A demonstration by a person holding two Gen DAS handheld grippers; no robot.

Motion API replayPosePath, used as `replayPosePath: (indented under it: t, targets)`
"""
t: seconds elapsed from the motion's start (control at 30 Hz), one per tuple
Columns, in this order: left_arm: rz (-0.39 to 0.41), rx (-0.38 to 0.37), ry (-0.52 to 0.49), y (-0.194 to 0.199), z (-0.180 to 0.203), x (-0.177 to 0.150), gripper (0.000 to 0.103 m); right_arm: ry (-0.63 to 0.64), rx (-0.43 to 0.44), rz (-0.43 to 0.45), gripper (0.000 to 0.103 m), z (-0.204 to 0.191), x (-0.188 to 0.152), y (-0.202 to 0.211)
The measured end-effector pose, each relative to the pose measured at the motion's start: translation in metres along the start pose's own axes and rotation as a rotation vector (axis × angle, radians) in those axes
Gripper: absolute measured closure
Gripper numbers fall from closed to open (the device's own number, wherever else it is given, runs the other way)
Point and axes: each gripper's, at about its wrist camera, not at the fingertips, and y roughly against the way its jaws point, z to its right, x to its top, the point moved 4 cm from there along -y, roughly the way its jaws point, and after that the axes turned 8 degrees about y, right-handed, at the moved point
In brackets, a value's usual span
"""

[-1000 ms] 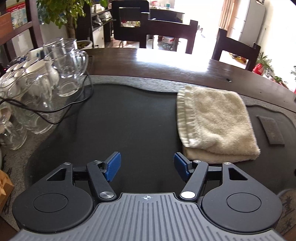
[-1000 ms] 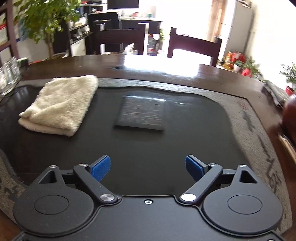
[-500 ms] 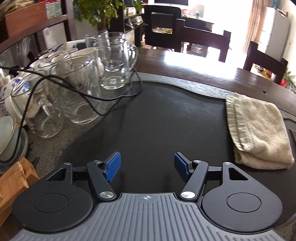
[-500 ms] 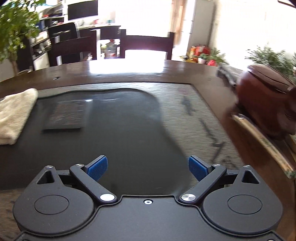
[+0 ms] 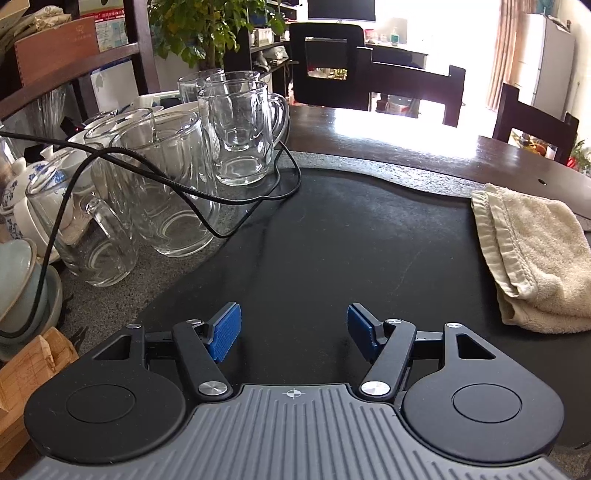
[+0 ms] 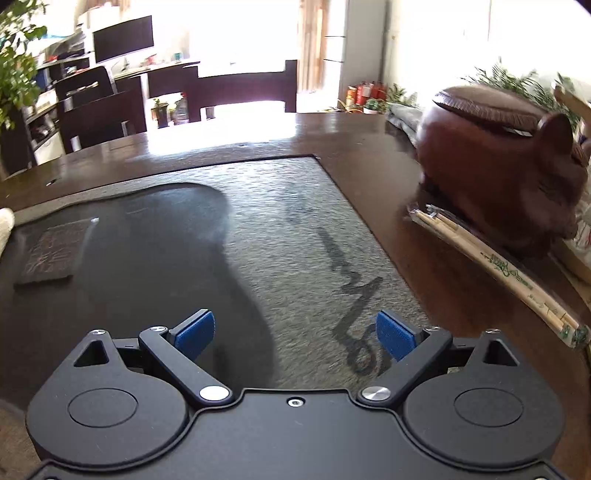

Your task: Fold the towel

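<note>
The towel lies folded on the dark mat, at the right edge of the left wrist view, its hemmed edges stacked in layers along its left side. It rests flat, well apart from both tools. In the right wrist view only a pale sliver of it shows at the far left edge, beside a dark square plate set in the mat.

The left gripper hangs over bare mat with its blue pads standing apart and nothing between them. To its left a cluster of glass mugs stands on the grey stone border — one taller mug sits further back — and a black cable loops across them and down onto the mat. A blue-and-white teapot and pale bowls crowd the left edge, with a wooden block at the lower corner.

The right gripper is likewise spread, its jaws empty, over the line where the mat meets the rough grey stone. It faces away from the towel. On the dark wooden table to the right sits a brown carved figure, somewhat blurred, with wrapped chopsticks lying just in front of it.

Beyond the table, dark chairs and a leafy plant stand against a bright, washed-out window.
</note>
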Motion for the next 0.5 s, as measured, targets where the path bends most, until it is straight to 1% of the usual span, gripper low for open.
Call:
replayPosePath:
  t: [0.17, 0.27, 0.37, 0.43, 0.5]
  targets:
    - [-0.007, 0.0, 0.016, -0.007, -0.003, -0.003, 0.038, -0.003, -0.016, 0.014, 0.004, 0.007, 0.001, -0.01]
    - [0.006, 0.007, -0.013, -0.01, 0.0, -0.006, 0.038, 0.008, -0.01, 0.024, 0.0, 0.006, 0.0, -0.012]
    - [0.012, 0.008, -0.019, -0.011, 0.001, -0.007, 0.037, 0.017, -0.004, 0.037, 0.0, 0.004, -0.001, -0.013]
    - [0.017, 0.012, -0.022, -0.012, 0.0, -0.008, 0.036, 0.015, -0.008, 0.047, 0.0, 0.004, -0.003, -0.013]
    - [0.022, 0.017, -0.018, -0.013, -0.001, -0.008, 0.028, 0.011, -0.012, 0.06, 0.0, 0.004, -0.004, -0.013]
